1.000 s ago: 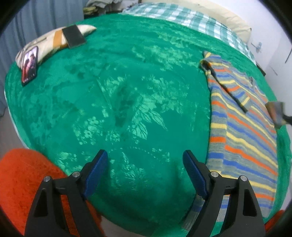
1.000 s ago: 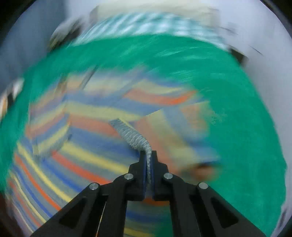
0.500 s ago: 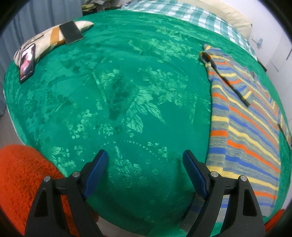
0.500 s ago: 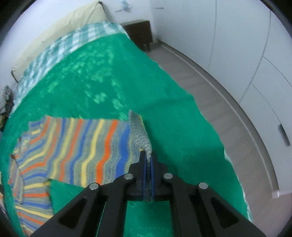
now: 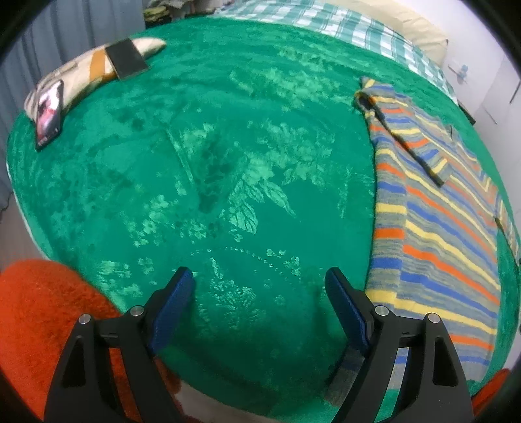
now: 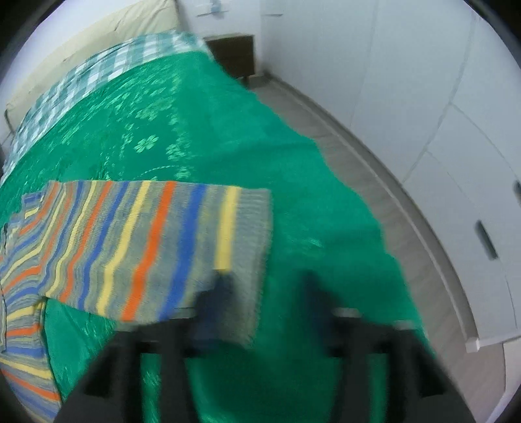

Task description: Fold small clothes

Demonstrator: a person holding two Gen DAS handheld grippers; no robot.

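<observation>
Green floral bedspread [image 5: 208, 169] fills most of both views; you're looking down at it from the bed edge. Checked sheet [image 5: 342, 26] runs along the top of the left wrist frame, cream headboard behind it. Orange fuzzy rug [image 5: 39, 312] sits lower left in that view.

Striped sweater [image 5: 436, 234] lies flat on the bedspread along the right side of the left wrist frame, one sleeve folded across its chest. In the right wrist view its other sleeve [image 6: 156, 247] stretches out flat, centre-left, cuff toward the frame middle.

Your left gripper [image 5: 260, 286] is released, jaws wide, nothing between them, over bare bedspread. Your right gripper [image 6: 267, 289] is blurred; its jaws have just been opening, and the cuff lies at the left finger, no longer pinched.

Patterned pillow [image 5: 78, 71] sits upper left, with a phone [image 5: 49, 114] and a dark pad [image 5: 127, 58] on it.
</observation>
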